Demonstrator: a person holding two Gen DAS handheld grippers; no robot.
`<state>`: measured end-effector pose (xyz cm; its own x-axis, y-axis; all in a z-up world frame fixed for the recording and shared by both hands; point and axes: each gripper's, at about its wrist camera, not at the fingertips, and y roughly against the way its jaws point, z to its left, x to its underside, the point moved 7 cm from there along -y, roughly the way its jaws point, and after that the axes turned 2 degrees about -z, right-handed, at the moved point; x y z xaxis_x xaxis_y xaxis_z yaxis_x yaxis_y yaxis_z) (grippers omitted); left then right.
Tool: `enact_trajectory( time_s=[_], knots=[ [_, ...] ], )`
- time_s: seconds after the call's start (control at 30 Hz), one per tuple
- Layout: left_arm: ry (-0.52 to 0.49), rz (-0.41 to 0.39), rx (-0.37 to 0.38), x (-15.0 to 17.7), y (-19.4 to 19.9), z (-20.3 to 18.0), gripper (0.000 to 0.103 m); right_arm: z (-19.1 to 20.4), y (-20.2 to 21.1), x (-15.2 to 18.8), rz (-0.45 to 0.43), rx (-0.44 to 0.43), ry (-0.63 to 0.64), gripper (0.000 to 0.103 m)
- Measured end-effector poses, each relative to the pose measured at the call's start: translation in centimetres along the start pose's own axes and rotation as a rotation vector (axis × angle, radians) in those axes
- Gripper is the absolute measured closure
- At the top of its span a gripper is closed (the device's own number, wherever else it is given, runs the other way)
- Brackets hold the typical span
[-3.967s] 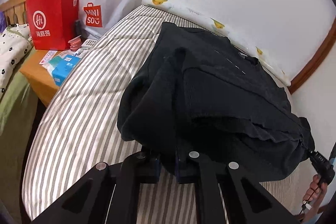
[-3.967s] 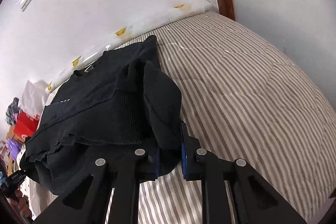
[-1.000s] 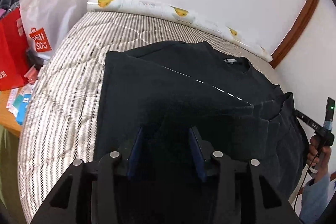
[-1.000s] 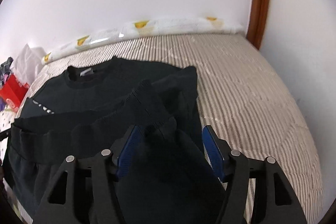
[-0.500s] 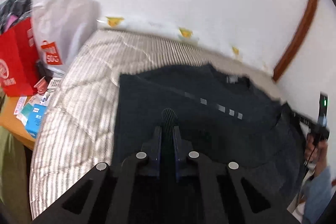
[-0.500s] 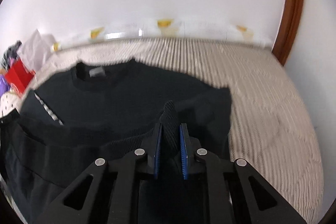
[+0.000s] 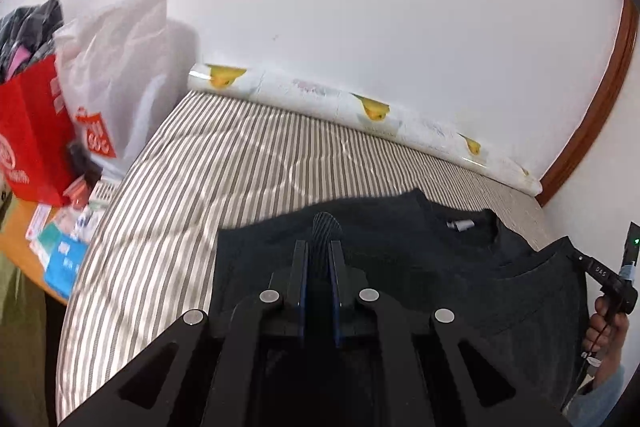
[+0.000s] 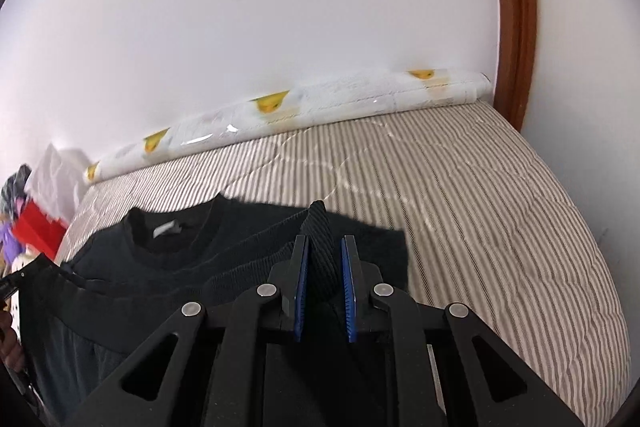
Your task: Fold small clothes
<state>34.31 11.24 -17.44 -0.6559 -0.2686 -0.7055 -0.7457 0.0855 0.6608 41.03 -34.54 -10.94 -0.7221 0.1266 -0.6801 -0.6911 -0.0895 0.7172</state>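
A black sweater (image 7: pixel 460 267) lies on the striped bed, collar with a white label toward the wall; it also shows in the right wrist view (image 8: pixel 192 259). My left gripper (image 7: pixel 318 247) is shut on a ribbed fold of the sweater's near edge (image 7: pixel 326 227). My right gripper (image 8: pixel 323 247) is shut on another ribbed fold (image 8: pixel 318 231) at the sweater's right side. Both hold the fabric lifted over the garment. The right gripper also shows at the far right of the left wrist view (image 7: pixel 612 279).
The striped mattress (image 8: pixel 500 207) runs to a white wall with a rolled printed sheet (image 7: pixel 360 107) along it. A red bag (image 7: pixel 32 131) and a white bag (image 7: pixel 120 67) stand at the left, with small boxes on a wooden table (image 7: pixel 60 251). A wooden door frame (image 8: pixel 516 7) stands at the right.
Both grippers were open over the sweater a second ago, then shut on ribbed folds. Since then both have lifted and pulled the fabric toward me, so more bare mattress shows.
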Motion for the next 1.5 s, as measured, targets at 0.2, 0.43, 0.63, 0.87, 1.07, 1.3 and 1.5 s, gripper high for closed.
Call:
enact_trajectory(
  time_s=[0.2,0.43,0.63,0.87,1.07,1.3,1.5],
  knots=[
    [-0.025,0.063,-0.042,-0.2,-3.8,-0.5,0.094,-0.4,-4.0,0.7,0.076,0.07,0.027,0.088],
    [-0.016,0.139,-0.068,1.4,-5.3,0.4,0.088,-1.0,-5.8,2.0,0.122,0.11,0.043,0.083],
    [-0.033,0.143,-0.082,2.2,-3.1,0.5,0.087,0.6,-2.3,1.8,0.058,0.169,0.115,0.073],
    [-0.032,0.115,-0.075,3.3,0.8,0.2,0.085,4.2,2.5,4.4,0.023,0.169,0.16,0.064],
    [-0.046,0.088,-0.066,5.2,5.3,-0.6,0.071,8.0,5.4,7.5,0.021,0.111,0.173,0.064],
    [-0.004,0.083,-0.007,10.0,9.8,0.1,0.054,13.8,6.7,12.3,0.1,-0.012,0.219,0.064],
    [0.112,0.139,0.068,15.5,11.6,2.5,0.054,17.5,6.5,15.5,0.094,-0.015,0.304,0.064]
  ],
)
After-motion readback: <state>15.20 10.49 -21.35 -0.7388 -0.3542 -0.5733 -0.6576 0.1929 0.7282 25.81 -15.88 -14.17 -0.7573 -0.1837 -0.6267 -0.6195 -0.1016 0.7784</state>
